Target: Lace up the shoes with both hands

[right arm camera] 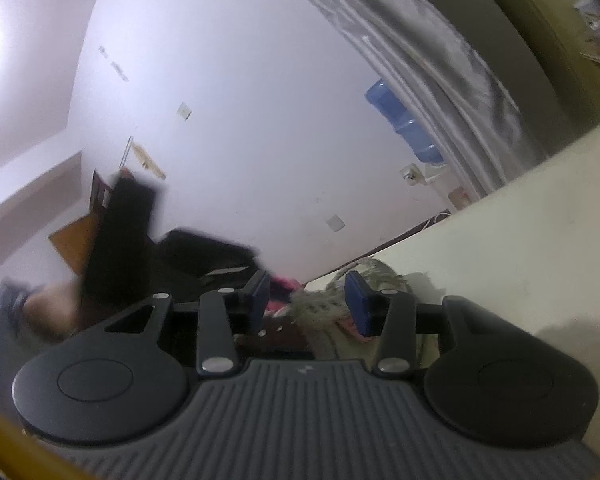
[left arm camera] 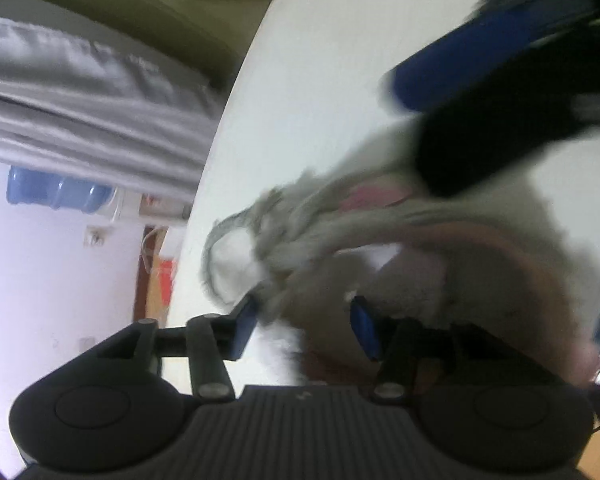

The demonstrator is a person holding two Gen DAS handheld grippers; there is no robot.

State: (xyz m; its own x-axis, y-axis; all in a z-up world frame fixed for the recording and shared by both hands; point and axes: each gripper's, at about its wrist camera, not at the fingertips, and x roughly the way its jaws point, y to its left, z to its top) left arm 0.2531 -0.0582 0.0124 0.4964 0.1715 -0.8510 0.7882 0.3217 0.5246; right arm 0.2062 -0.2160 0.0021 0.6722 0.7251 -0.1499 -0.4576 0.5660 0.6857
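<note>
Shoe [left arm camera: 400,248] laces [left arm camera: 276,232], blurred, seemingly lie between the spread, empty left tool [left arm camera: 304,320] and right tool [right arm camera: 306,300].

I see a pale cream tabletop [left arm camera: 320,80] under the work, its edge curving past a plain white wall [right arm camera: 240,120]. A blue translucent water jug [right arm camera: 404,124] sits by that wall, near a long fold of grey-white curtain fabric [left arm camera: 80,100]. Small square wall plates [right arm camera: 335,223] dot the wall, and an orange-brown wooden panel [right arm camera: 74,240] shows at the left of my right wrist view.
</note>
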